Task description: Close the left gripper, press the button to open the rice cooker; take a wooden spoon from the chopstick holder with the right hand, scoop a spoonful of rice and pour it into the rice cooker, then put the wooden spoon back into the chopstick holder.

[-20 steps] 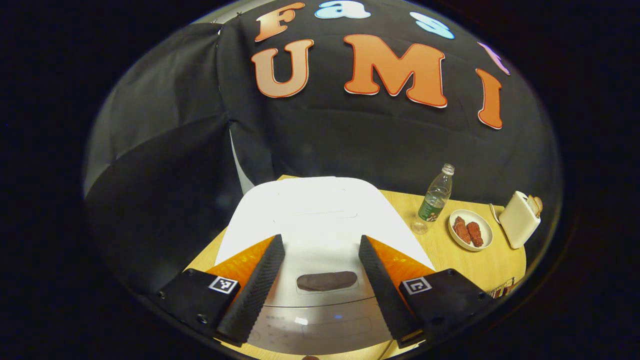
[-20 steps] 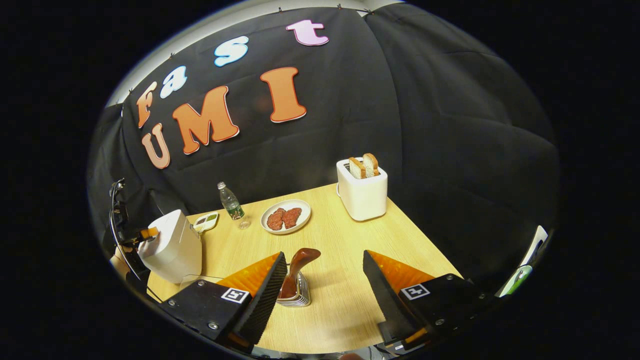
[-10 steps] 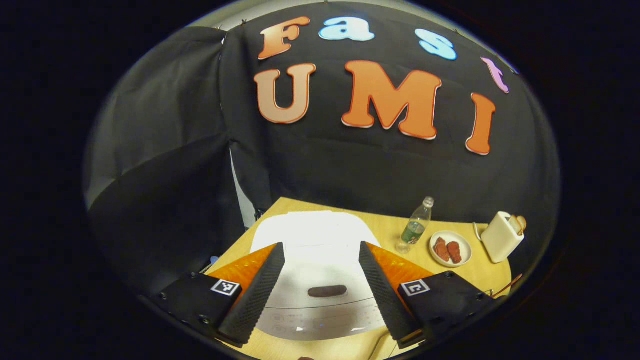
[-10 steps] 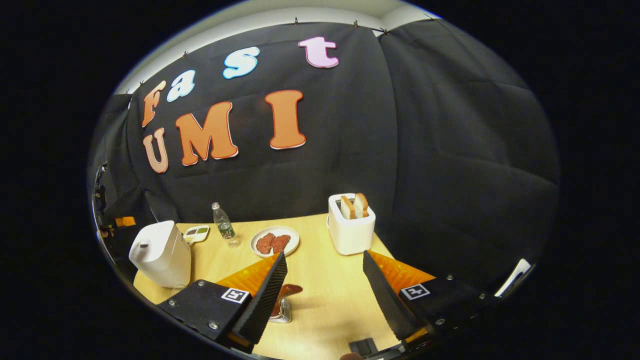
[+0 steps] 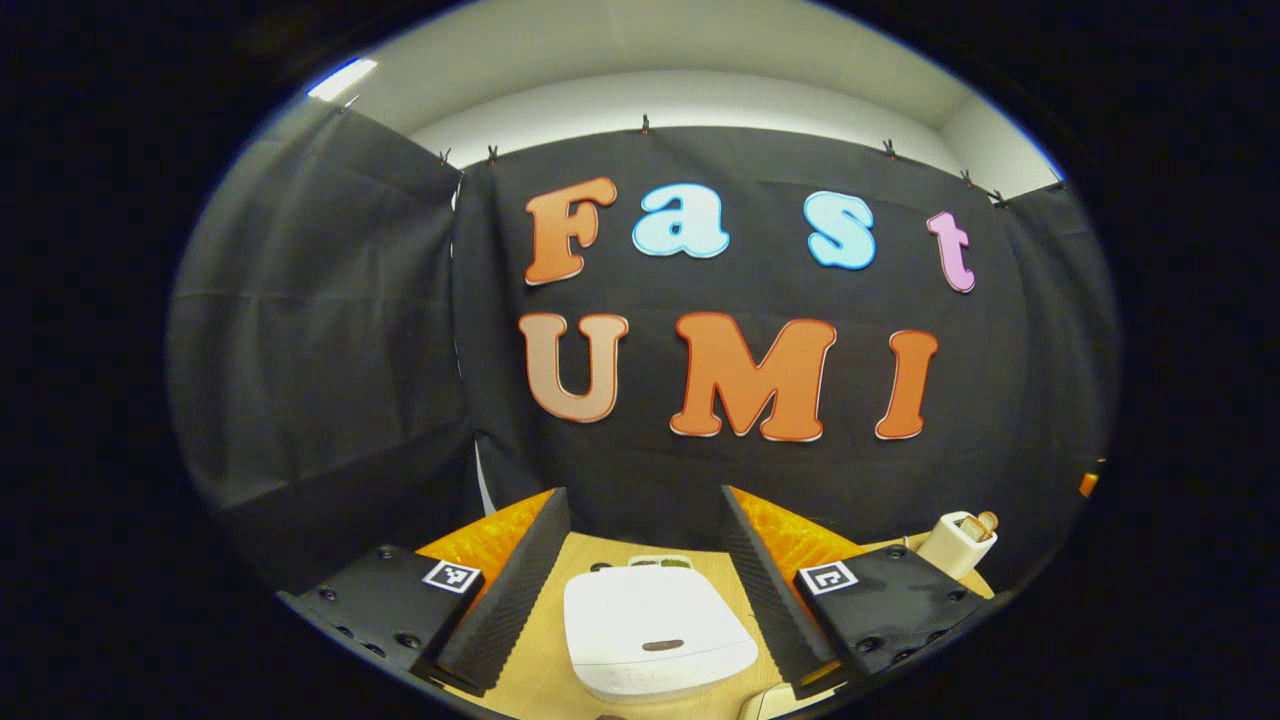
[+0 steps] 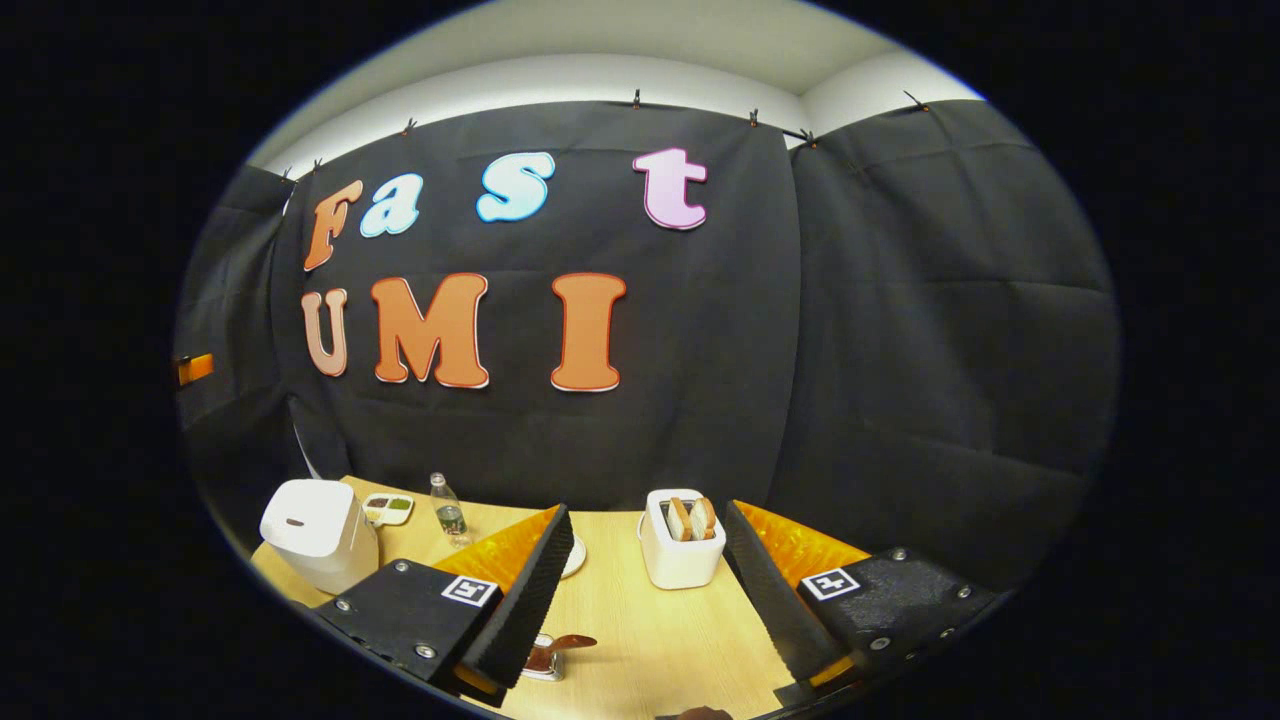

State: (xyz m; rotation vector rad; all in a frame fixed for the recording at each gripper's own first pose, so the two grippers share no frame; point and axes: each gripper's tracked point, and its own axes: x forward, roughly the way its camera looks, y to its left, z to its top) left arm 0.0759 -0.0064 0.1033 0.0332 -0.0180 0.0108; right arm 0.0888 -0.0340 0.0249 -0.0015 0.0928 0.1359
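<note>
The white rice cooker [image 5: 655, 632] stands on the wooden table with its lid down, its dark button [image 5: 663, 645] facing me. My left gripper [image 5: 643, 490] is open and held well back and above the cooker, touching nothing. In the right gripper view the rice cooker [image 6: 318, 530] is at the far left. The metal chopstick holder [image 6: 543, 665] sits low by the left finger, with the brown wooden spoon [image 6: 572, 642] leaning out of it. My right gripper [image 6: 647, 506] is open and empty, above and behind the holder.
A white toaster [image 6: 682, 540] with two bread slices stands mid-table. A plastic bottle [image 6: 447, 512], a small divided dish [image 6: 388, 508] and the edge of a plate [image 6: 575, 560] lie toward the back left. Bare table [image 6: 650, 640] shows between my fingers. The toaster [image 5: 958, 540] is at the far right.
Both grippers have drawn back and risen from the table; the cooker, spoon holder and toaster now look smaller and lower. Both stay open.
</note>
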